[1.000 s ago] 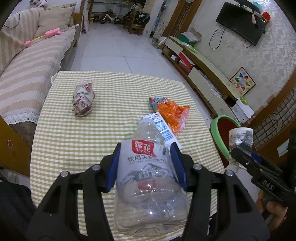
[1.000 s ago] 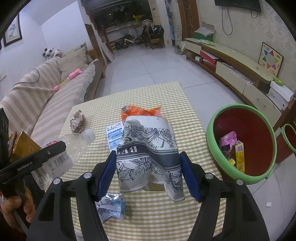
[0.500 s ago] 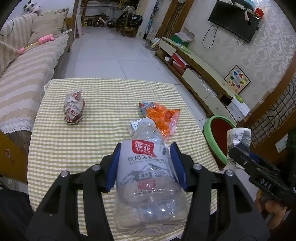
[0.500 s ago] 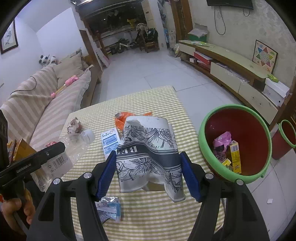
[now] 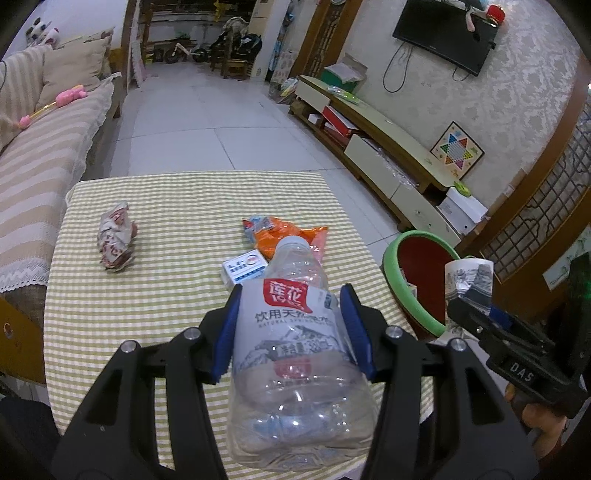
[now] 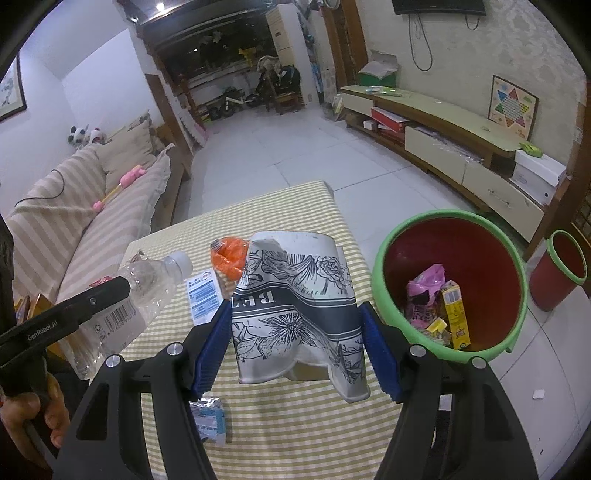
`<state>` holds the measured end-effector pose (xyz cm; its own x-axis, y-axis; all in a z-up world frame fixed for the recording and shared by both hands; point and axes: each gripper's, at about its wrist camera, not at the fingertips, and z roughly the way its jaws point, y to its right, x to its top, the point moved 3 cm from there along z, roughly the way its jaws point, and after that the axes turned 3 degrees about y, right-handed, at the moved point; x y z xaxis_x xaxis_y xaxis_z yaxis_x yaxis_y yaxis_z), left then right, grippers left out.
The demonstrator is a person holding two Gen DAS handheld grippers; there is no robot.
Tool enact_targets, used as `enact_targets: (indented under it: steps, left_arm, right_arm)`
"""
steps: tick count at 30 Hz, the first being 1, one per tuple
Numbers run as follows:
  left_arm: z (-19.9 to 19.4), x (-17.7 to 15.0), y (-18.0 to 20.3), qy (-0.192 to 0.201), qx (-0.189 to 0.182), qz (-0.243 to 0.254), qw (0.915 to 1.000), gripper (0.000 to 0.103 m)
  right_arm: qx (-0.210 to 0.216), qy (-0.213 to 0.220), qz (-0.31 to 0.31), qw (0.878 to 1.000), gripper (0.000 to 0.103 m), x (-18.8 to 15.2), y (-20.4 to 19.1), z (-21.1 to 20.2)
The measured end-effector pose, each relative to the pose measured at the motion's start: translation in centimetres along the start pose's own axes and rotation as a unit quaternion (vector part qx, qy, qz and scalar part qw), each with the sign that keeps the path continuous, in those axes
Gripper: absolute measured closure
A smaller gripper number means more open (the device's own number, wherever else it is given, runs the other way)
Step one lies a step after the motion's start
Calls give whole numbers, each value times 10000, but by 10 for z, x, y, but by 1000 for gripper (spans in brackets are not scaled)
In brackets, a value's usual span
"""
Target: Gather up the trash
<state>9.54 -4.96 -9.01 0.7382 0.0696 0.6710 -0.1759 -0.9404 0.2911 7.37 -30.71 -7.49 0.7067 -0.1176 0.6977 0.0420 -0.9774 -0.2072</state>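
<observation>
left gripper fingers clamp a plastic bottle; right gripper fingers, wider apart, clamp a crumpled paper cup.

I'm working in a home living room: a striped sofa at left, a wall-mounted television upper right, a low media cabinet below, children's bikes beyond.

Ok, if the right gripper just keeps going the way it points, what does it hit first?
Probably the checked tablecloth just past the crushed paper cup that the right gripper holds, near the orange wrapper, not the green-rimmed bin off to its right. Depth is unclear.
</observation>
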Motion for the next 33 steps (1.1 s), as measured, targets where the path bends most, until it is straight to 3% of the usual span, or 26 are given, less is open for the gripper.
enact_targets:
  steps: [33]
  left_arm:
    - [41,7,87,-291,-387,779,9958,53]
  right_arm:
    - [-724,386,635,9946,37,12,111,-30]
